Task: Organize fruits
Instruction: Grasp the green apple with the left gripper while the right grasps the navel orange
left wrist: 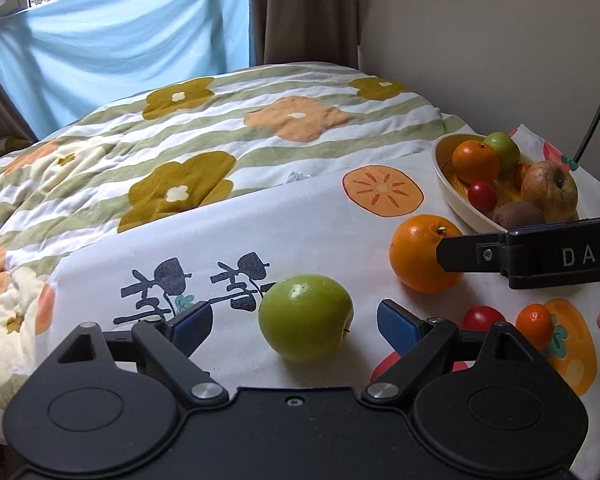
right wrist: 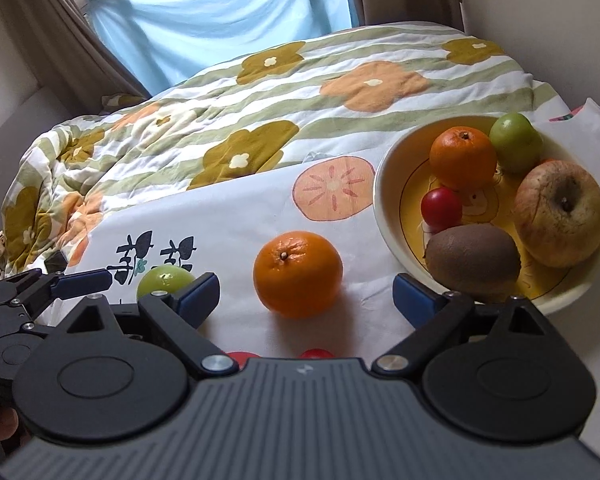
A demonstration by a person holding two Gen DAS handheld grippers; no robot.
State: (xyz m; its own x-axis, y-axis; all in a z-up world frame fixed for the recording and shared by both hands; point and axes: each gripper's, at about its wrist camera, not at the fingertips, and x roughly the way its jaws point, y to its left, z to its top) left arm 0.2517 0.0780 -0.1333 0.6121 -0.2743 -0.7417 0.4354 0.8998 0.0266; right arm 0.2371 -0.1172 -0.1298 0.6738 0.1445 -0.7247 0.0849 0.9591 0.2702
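Behind everything hangs a pale blue sheet across a window, flanked by a brown curtain, and a quilt with orange and olive flowers covers the bed. On the near side lies a white cloth printed with persimmon slices and dark characters, and the fruits sit on it.

A green apple rests on the cloth between the spread blue pads of the left gripper; its jaws stand wide apart and neither pad touches the fruit. The apple is nearly round, with no clear long axis; it lies tipped on its side so its stem points low to the right.

An orange sits loose on the cloth just ahead of the right gripper, whose jaws are also apart with nothing clamped. Its stem dimple faces up and slightly toward the camera.

Right of the orange stands a cream bowl with a yellow inside. It holds a second orange, a small green fruit, a red cherry tomato, a brown kiwi lying with its long axis across the view, and a wrinkled apple, its stem cavity turned up and toward the camera.

Near the left gripper's right pad lie a red tomato and a small orange fruit.
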